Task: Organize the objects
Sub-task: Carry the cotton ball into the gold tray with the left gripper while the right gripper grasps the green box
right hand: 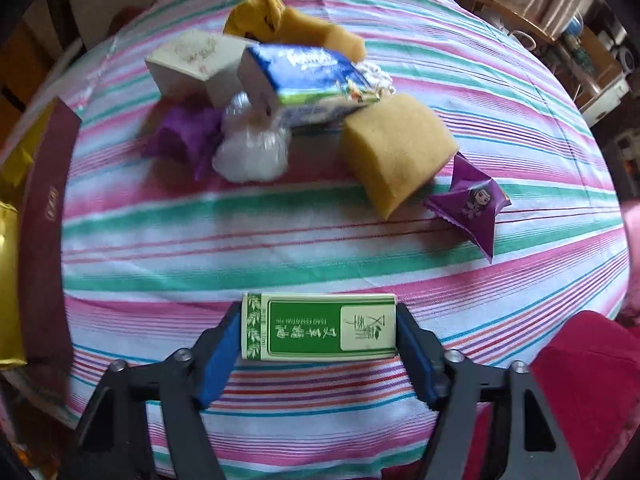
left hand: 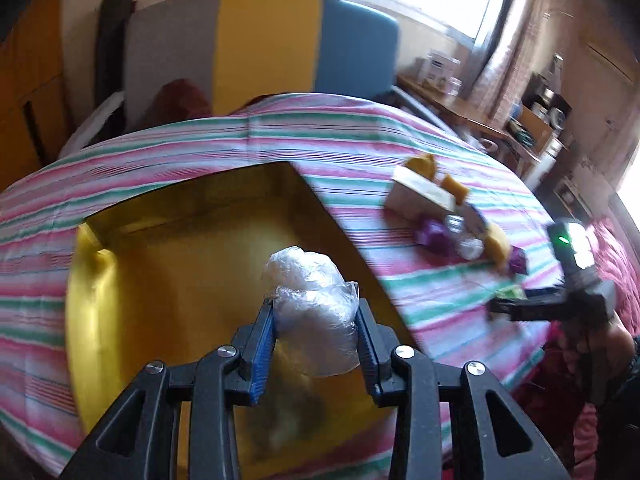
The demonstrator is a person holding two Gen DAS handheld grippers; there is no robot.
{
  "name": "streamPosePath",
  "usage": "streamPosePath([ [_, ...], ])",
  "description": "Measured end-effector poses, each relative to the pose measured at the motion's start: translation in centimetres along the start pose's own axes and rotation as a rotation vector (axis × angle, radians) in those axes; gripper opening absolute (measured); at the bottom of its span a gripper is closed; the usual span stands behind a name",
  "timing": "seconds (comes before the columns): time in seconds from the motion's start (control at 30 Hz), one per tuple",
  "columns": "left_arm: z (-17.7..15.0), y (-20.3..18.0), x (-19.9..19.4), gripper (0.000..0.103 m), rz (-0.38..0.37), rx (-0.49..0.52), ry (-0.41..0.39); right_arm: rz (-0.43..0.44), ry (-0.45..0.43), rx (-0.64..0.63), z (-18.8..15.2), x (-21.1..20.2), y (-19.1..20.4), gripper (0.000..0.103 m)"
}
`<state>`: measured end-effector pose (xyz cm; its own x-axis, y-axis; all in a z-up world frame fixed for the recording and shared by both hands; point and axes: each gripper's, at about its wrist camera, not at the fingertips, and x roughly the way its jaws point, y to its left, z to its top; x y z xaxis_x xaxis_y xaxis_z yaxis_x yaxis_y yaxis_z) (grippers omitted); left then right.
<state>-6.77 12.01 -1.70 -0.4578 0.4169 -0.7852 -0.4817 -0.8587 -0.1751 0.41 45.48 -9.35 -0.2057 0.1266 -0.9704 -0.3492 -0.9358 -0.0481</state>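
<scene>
My left gripper (left hand: 316,320) is shut on a crumpled clear plastic bag (left hand: 312,300) and holds it over the open yellow box (left hand: 160,264). My right gripper (right hand: 318,330) is shut on a green and white essential-oil box (right hand: 320,328), held crosswise just above the striped cloth (right hand: 280,240). The right gripper also shows in the left wrist view (left hand: 560,300). Further off lies a pile: a yellow sponge (right hand: 396,148), a purple snack packet (right hand: 472,200), a second plastic bag (right hand: 252,144), a blue tissue pack (right hand: 304,80), a white carton (right hand: 192,64) and purple wrappers (right hand: 180,136).
The yellow box's dark red rim (right hand: 44,216) is at the left edge of the right wrist view. A grey, yellow and blue chair back (left hand: 260,44) stands behind the table. A red cushion (right hand: 588,380) is at the lower right. A wooden shelf (left hand: 460,108) runs along the far wall.
</scene>
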Motion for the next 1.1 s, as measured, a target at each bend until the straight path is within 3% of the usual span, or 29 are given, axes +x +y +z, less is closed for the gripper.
streamPosePath([
  [0.13, 0.6, 7.1, 0.5, 0.037, 0.099, -0.107, 0.007, -0.007, -0.019, -0.039, -0.4, -0.2, 0.5, 0.071],
  [0.27, 1.3, 11.2, 1.9, 0.037, 0.159, -0.132, 0.028, 0.024, -0.040, -0.036, -0.2, -0.1, 0.0, 0.071],
  [0.6, 3.8, 14.2, 7.4, 0.038, 0.239, -0.121, 0.078, 0.089, -0.093, -0.036, -0.3, -0.7, -1.3, 0.071],
  [0.8, 4.7, 15.1, 9.2, 0.046, 0.312, -0.094, 0.096, 0.087, -0.094, -0.049, -0.8, -0.9, -1.8, 0.071],
  [0.97, 4.8, 15.4, 7.7, 0.059, 0.305, -0.103, 0.075, 0.079, -0.093, -0.053, -0.4, -0.9, -1.5, 0.071],
  [1.1, 3.8, 14.7, 4.0, 0.059, 0.316, -0.101, 0.010, 0.076, -0.123, -0.057, 0.0, -0.8, 0.4, 0.071],
])
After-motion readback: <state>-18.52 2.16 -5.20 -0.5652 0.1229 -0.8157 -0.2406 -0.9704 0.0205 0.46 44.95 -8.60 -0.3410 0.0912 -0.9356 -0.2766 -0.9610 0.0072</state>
